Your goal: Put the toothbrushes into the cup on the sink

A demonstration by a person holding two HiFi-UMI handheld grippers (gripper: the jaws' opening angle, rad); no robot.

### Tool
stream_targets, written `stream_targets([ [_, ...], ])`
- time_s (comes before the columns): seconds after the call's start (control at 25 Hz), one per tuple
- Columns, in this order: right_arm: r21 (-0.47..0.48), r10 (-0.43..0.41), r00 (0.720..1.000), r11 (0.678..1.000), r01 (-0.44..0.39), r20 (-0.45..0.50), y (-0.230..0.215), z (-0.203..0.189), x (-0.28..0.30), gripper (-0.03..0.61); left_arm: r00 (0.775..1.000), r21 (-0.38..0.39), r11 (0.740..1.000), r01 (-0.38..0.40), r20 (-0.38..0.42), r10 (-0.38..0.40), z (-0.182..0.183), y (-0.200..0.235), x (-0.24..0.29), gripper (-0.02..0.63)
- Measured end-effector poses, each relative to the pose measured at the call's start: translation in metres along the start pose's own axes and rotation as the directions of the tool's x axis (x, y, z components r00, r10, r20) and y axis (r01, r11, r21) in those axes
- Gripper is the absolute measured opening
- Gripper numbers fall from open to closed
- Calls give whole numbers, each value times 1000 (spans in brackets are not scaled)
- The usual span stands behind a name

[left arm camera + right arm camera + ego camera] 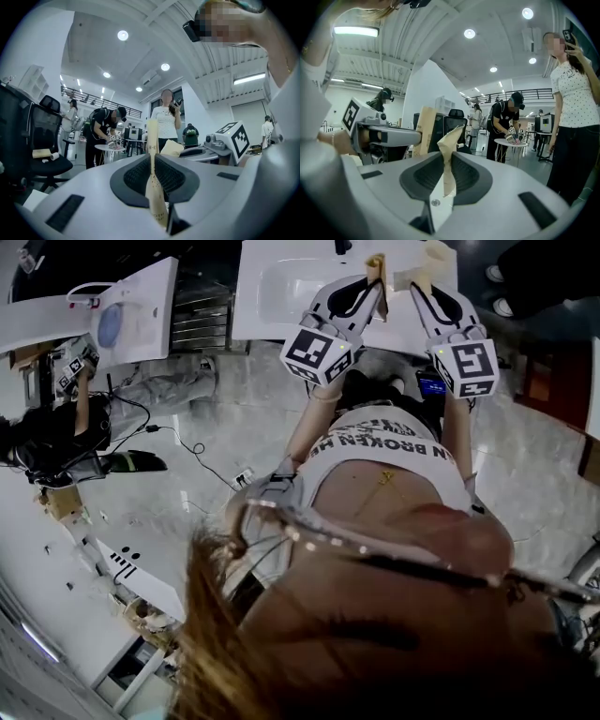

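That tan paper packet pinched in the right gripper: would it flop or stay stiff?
Probably floppy: the paper packet twists and creases above the fingers of the right gripper. Likely light, since a pinch at one end holds it up. Its thin, serrated edge suggests easy tearing.

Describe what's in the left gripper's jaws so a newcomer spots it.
Find the white sink at the head view's top. Over it, the left gripper pinches a tan paper packet: a flat, straight strip, unlike the crumpled, jagged-topped packet in the right gripper.
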State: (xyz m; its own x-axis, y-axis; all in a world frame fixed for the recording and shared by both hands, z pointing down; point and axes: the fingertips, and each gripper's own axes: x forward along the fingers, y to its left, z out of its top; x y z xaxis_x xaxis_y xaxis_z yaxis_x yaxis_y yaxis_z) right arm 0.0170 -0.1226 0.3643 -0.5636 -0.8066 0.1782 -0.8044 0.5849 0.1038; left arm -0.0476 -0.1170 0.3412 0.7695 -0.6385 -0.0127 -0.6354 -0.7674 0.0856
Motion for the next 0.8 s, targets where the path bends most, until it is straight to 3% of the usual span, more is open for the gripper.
stream_targets([
  [0.24, 13, -16, 1000, 1000, 16, 0, 3, -9, -3, 64, 1000, 7, 1000, 16, -2, -16, -6, 0, -1, 38],
  [0.8, 34, -162, 986, 986, 163, -44, -27, -10, 41, 64, 984, 3, 984, 178, -25, -177, -9, 50, 42, 38],
])
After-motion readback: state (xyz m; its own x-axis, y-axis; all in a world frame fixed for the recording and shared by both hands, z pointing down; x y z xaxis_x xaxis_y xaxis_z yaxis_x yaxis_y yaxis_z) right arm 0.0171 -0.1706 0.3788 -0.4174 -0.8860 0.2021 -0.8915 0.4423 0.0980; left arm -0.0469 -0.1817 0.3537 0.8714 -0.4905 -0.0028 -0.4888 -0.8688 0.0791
